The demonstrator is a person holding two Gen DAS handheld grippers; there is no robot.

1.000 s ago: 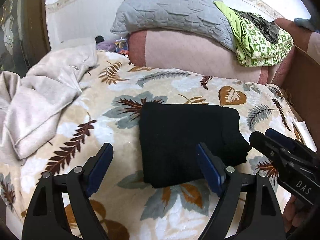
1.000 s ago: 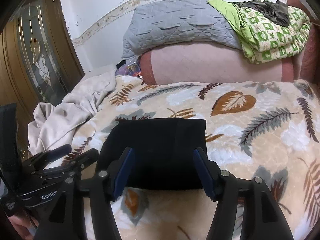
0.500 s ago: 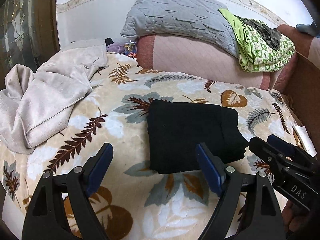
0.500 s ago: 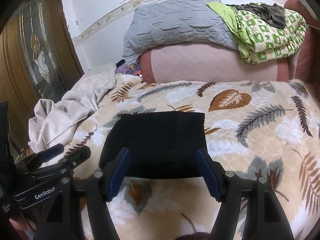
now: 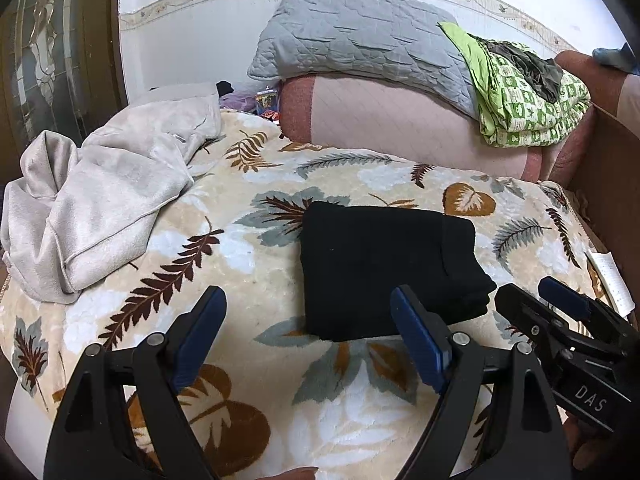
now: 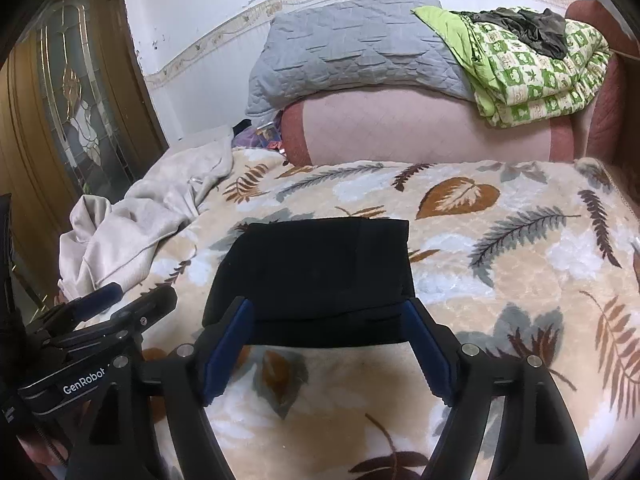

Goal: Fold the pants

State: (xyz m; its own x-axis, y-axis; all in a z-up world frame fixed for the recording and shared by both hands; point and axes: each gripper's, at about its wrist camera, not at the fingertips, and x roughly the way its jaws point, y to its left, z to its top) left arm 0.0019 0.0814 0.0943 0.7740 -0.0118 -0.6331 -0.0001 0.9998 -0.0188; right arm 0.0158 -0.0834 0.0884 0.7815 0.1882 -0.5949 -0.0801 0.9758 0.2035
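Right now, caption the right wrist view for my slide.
Folded black pants lie on the leaf-print blanket, framed by the open right hand-held gripper.

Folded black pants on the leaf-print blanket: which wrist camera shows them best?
Left wrist: the folded black pants show whole, only a finger tip overlapping. In the right wrist view they sit nearer, their near edge partly hidden behind both fingers.

Left black plastic two-finger tool point(image 5: 308, 336): blue pads point(image 5: 202, 336), silver pivot screws, white "GenRobot" lettering. Right black plastic two-finger tool point(image 6: 330, 346): matching blue pads point(image 6: 426, 354), silver screws, white "DAS" lettering. Bare skin at frame edges.
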